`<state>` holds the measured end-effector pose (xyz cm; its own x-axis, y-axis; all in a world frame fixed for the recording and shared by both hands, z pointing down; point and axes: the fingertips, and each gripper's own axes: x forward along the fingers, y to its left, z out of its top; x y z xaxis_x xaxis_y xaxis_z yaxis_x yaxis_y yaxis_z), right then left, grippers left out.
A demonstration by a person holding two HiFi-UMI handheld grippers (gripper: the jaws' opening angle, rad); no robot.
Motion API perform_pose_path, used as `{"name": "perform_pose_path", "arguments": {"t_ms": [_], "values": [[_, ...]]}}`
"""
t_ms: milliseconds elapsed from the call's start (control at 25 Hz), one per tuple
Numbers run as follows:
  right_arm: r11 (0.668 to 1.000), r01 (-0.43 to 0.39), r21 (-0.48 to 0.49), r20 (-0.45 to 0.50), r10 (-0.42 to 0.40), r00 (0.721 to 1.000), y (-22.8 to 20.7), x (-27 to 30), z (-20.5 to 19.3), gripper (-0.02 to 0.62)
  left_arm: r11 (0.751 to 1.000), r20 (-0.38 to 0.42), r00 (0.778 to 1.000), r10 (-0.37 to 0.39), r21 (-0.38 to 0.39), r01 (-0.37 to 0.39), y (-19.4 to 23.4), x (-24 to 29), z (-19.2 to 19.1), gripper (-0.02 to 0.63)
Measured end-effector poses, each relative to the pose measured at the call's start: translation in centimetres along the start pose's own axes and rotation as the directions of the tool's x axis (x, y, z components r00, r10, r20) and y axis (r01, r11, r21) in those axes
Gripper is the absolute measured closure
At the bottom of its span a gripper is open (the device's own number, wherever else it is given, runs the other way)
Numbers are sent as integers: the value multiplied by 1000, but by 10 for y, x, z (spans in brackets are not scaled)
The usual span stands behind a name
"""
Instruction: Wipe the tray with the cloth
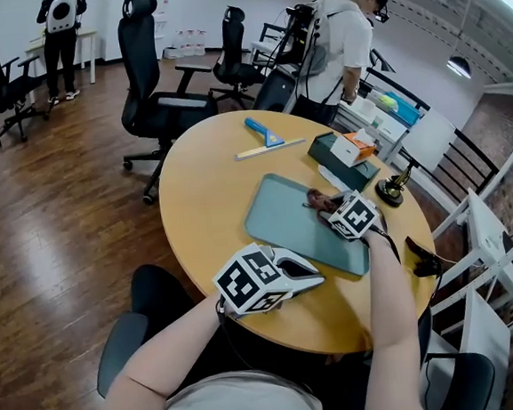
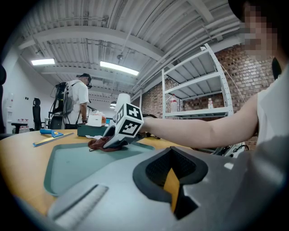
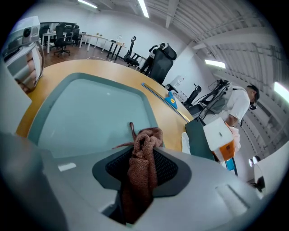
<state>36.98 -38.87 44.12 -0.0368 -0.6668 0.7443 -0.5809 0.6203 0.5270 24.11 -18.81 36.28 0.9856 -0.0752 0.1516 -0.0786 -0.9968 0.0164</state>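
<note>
A teal tray lies on the round wooden table. My right gripper is over the tray's far right part, shut on a reddish-brown cloth that rests on the tray. In the right gripper view the cloth hangs bunched between the jaws, above the tray. My left gripper is at the tray's near edge, shut and holding nothing. The left gripper view looks level across the tray at the right gripper and the cloth.
Beyond the tray lie a blue squeegee and a long pale strip. A dark green box with a white and orange carton stands at the far right. A person and office chairs are behind the table.
</note>
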Motion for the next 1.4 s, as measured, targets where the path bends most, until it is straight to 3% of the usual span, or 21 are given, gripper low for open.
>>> {"name": "perform_pose_path", "arguments": {"t_ms": [920, 1400], "values": [[985, -152, -86, 92, 160, 983, 107, -75, 17, 471, 1000, 10, 1000, -8, -4, 8, 3, -4, 3, 284], [977, -174, -124, 143, 191, 971, 116, -67, 37, 471, 1000, 11, 1000, -7, -6, 7, 4, -2, 1, 284]]}}
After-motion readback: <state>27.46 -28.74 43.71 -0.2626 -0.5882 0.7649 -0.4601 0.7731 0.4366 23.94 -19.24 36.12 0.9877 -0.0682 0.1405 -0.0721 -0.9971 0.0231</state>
